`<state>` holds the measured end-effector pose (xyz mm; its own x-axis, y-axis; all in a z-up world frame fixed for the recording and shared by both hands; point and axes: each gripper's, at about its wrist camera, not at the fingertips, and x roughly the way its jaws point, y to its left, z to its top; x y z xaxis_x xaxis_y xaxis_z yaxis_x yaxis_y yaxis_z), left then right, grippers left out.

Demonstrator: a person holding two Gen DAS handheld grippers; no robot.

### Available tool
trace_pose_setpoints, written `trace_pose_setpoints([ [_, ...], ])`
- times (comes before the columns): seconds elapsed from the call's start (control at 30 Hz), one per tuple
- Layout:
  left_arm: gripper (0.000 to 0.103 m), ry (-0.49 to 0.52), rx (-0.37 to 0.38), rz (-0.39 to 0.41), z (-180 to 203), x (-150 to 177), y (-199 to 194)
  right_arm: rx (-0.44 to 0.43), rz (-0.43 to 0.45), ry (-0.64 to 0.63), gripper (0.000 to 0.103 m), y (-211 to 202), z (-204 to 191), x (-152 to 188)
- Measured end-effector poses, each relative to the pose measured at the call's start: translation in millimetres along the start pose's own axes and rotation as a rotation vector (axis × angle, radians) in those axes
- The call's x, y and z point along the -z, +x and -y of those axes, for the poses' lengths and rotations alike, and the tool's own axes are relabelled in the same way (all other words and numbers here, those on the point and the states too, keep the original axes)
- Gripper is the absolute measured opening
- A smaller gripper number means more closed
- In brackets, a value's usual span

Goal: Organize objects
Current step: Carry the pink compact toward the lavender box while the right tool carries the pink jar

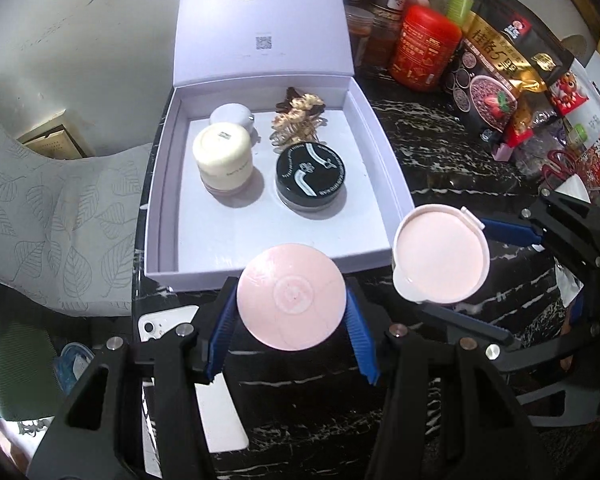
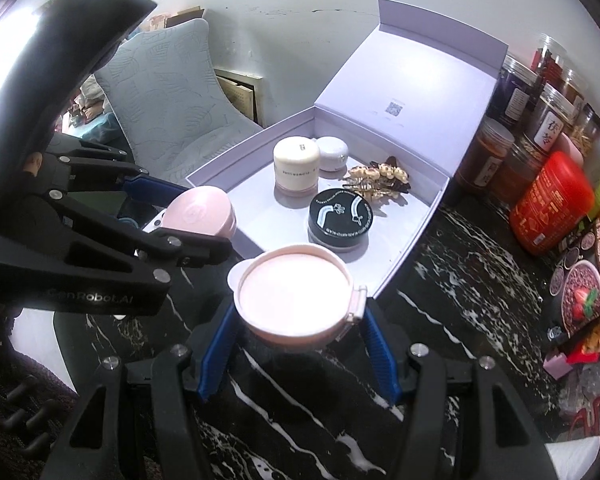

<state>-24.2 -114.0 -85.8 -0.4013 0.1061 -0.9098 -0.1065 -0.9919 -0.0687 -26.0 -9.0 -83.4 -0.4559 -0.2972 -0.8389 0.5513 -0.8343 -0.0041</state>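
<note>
Meanwhile, the left tool (image 1: 291,312) clamps a pink round lid (image 1: 291,296) while the right tool (image 2: 298,322) clamps an open pink jar (image 2: 296,300), both above the marble counter (image 2: 440,320) at six o'clock of the open lavender gift box (image 1: 384,152).

The right tool (image 2: 298,322) grips a pink flip-lid jar (image 2: 294,304) between its blue pads above the black marble desk (image 2: 440,320). At left the left tool (image 2: 188,216) clamps a pink round lid (image 2: 204,212) beside an open lavender box (image 2: 420,232) (already holding a cream jar (image 2: 296,166), a black jar (image 2: 340,216) and hair clips (image 2: 380,178)).
</note>
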Motion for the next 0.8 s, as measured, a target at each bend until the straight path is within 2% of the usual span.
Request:
trace_pose_setpoints([
  [0.8, 0.049, 0.021, 0.021, -0.028, -33.8, -62.8, 41.9, -0.007, -0.017, 0.059, 0.062, 47.5, 31.0, -46.1],
])
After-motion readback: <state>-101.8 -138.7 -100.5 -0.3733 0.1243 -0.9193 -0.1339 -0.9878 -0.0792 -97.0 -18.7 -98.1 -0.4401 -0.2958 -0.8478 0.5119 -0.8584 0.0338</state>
